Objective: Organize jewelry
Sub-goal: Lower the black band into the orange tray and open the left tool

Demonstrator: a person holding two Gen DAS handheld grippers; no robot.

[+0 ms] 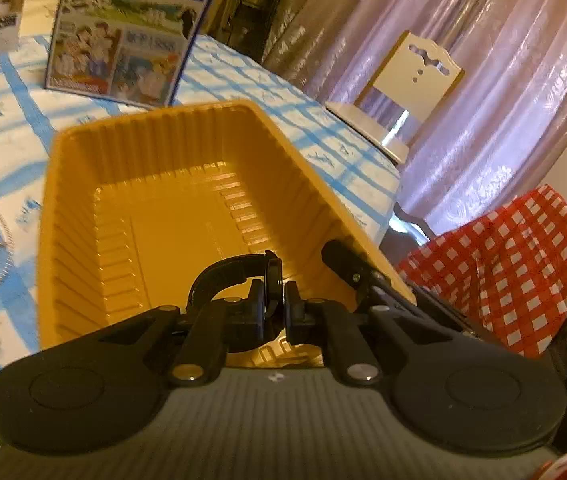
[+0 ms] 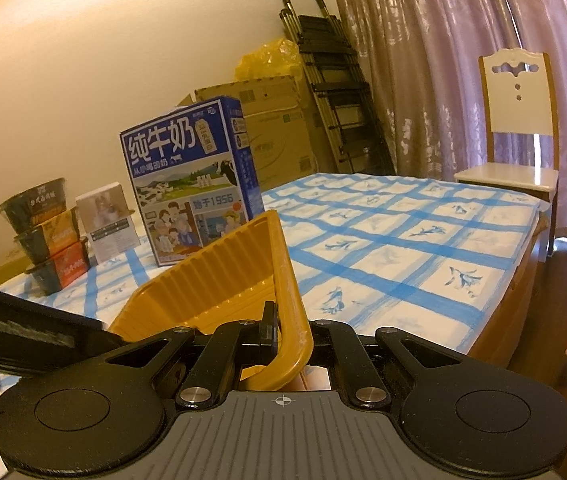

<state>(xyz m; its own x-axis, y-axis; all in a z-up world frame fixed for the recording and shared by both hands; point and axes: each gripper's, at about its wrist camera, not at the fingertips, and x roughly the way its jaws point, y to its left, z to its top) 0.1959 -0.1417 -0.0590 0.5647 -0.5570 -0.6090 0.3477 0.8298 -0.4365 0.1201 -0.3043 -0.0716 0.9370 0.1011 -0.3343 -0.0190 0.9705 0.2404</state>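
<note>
Lower centre, left wrist view:
Left gripper (image 1: 274, 312): clamped on black rigid bangle (image 1: 219, 270), light, over tray.
Ribbed thin yellow plastic tray (image 1: 171, 196): flexible; hold by rim.
Right gripper (image 2: 293, 334): pinching tray's rim, lower centre.

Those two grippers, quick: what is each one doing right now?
Left gripper: jaws closed on a black watch, over the yellow tray.
Right gripper: jaws closed on the tray's rim.

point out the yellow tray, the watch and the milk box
yellow tray (image 1: 171, 216), left wrist view, on its ribbed floor
watch (image 1: 273, 280), left wrist view, on its round case between the fingers
milk box (image 2: 187, 180), right wrist view, on its printed blue front
</note>
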